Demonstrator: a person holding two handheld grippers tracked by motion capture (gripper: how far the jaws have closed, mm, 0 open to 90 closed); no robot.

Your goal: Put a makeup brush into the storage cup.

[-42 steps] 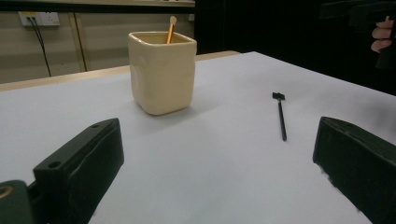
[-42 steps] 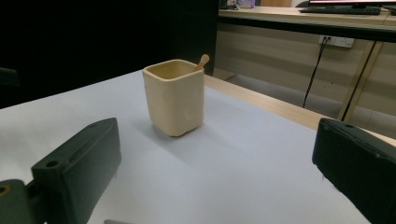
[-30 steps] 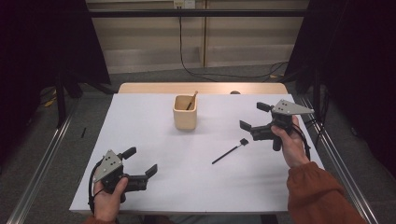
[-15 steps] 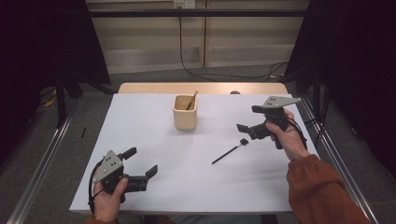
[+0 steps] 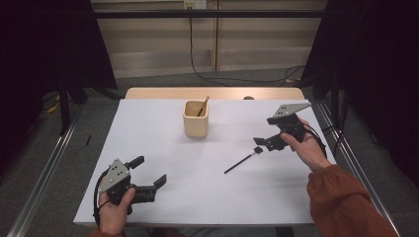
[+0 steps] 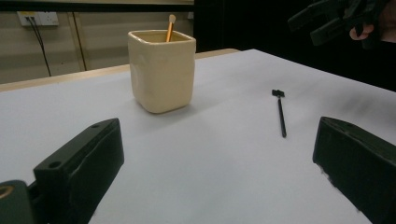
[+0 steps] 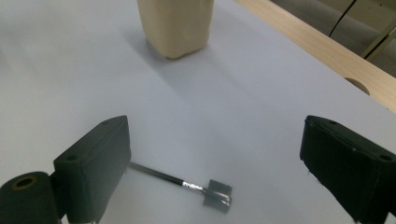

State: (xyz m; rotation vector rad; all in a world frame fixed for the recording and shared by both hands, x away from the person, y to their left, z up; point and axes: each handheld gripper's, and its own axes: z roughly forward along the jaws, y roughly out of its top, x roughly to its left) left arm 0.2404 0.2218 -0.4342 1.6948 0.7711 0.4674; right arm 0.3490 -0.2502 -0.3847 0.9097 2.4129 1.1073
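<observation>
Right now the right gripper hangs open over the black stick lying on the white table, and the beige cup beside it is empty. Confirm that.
Not quite: the beige cup is not empty. The high view shows a thin wooden stick leaning inside it. The rest stands: the right gripper hangs open, its jaws just closing a little, over the black stick lying on the white table, nothing gripped.

So the square cream ceramic cup (image 5: pixel 195 119) sits toward the back middle of the white-covered table (image 5: pixel 163 197), with a thin wooden stick (image 5: pixel 203 105) standing in it. The slim black rod with a small square head (image 5: pixel 243 160) lies flat in front and to the right of the cup, well apart from it.
</observation>
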